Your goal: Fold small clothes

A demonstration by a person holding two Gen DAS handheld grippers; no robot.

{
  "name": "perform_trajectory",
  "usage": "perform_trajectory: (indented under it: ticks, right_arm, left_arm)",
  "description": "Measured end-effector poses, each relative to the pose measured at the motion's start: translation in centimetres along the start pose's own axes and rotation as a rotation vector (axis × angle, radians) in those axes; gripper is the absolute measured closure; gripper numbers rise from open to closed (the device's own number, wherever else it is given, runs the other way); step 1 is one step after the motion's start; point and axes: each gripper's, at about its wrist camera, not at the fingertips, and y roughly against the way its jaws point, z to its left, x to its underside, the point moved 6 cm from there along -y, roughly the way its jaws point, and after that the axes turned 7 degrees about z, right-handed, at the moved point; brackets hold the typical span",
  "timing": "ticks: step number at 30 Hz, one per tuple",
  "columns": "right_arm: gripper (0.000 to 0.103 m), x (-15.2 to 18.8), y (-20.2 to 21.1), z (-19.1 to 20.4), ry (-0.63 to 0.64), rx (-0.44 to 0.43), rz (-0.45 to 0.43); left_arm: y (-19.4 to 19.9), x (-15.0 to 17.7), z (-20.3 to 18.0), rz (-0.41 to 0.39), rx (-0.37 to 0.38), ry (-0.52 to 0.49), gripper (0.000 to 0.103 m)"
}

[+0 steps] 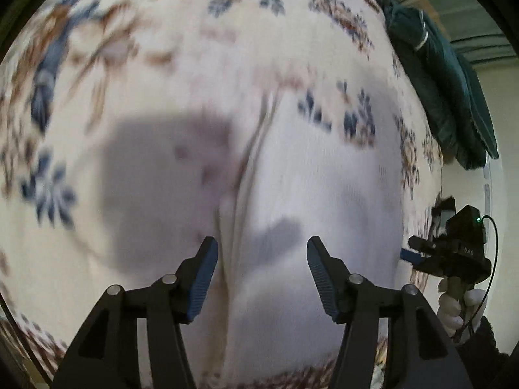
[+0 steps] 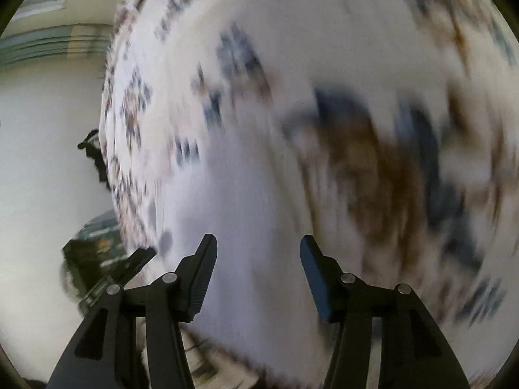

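A white garment [image 1: 311, 188] lies flat on a floral cloth-covered surface [image 1: 97, 74], with a long seam or folded edge [image 1: 240, 194] running up the middle of the left wrist view. My left gripper [image 1: 262, 249] is open and empty, just above the garment, its fingers either side of the seam. The right gripper shows at the right edge of that view [image 1: 454, 249], held by a white-gloved hand. In the blurred right wrist view my right gripper [image 2: 258, 246] is open and empty over white fabric [image 2: 246, 178].
A dark teal garment [image 1: 447, 87] lies at the far right edge of the surface. The floral cloth [image 2: 373, 162] with blue and brown patterns fills the right wrist view. The left gripper shows at its left edge [image 2: 107, 262]. A pale floor lies beyond.
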Motion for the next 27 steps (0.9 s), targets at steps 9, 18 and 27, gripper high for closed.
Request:
perform_trajectory:
  ticks: [9,18,27]
  right_arm:
    - [0.091,4.0,-2.5,-2.1,-0.107,0.010,-0.116]
    - [0.024,2.5,-3.0,-1.8,-0.039,-0.040,-0.008]
    - [0.012,1.1,-8.2,-3.6,-0.014,-0.198,0.144]
  left_arm:
    - [-1.2,1.5,1.3,-0.064,0.045,0.070,0.097]
    - [-0.2,1.9,3.6,-0.050,0.181,0.116,0.031]
    - [-4.3,-0.2,3.4,0.020,0.318,0.120,0.031]
